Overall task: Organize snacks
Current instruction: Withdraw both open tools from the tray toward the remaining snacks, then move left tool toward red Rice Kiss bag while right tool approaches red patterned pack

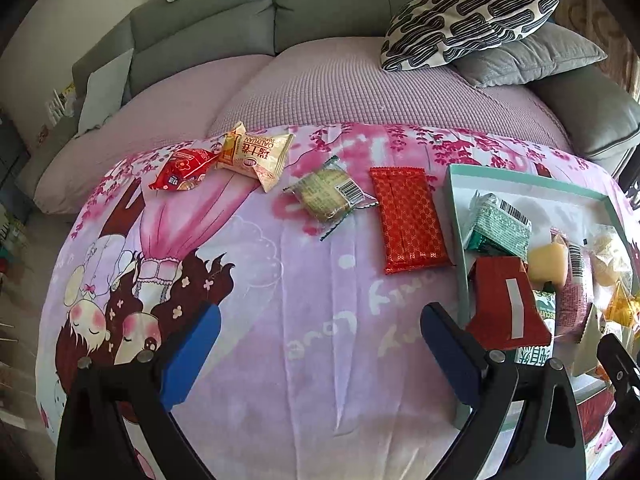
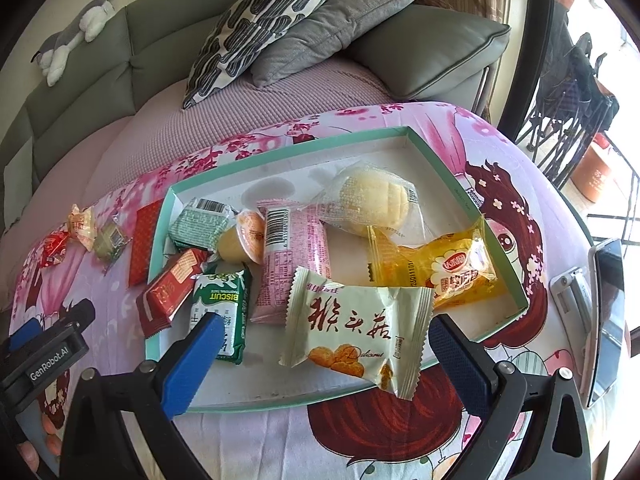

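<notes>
The left tongs (image 1: 320, 344) are spread wide with nothing between the blue pads. They hang over the pink and purple cartoon cloth (image 1: 280, 280) that covers the counter. The right tongs (image 2: 320, 352) are spread wide too, and hold nothing. They hang over the near edge of the shallow box with mint green walls (image 2: 288, 146).

Four snacks lie on the cloth in a row, outside the box. The flat red foil packet with a gold pattern (image 1: 408, 220) lies just beside the box's left wall. Next to it is the clear wrapper with a pale round cake (image 1: 330, 196). Further left is the cream pillow pack with red letters (image 1: 256, 156), and it touches the small red wrapper with a flower (image 1: 180, 170).

Inside the box there are many snacks. The big cream packet with red writing and cookie pictures (image 2: 356, 332) lies at the front, between the right tongs' pads. The green and white biscuit pack (image 2: 222, 312) sits by the left pad. A dark red snack bar (image 2: 170, 292) leans on the box's left wall. Behind them lie a long pink packet with a barcode (image 2: 292, 256), a yellow jelly cup (image 2: 240, 240), a green packet with a barcode (image 2: 198, 224), a clear bag with a yellow bun (image 2: 376, 200) and a bright yellow packet (image 2: 440, 268).

A phone on a silver stand (image 2: 604, 320) stands to the right of the box. A grey sofa (image 1: 328, 4) with a black and white patterned pillow (image 1: 468, 16) is behind.
</notes>
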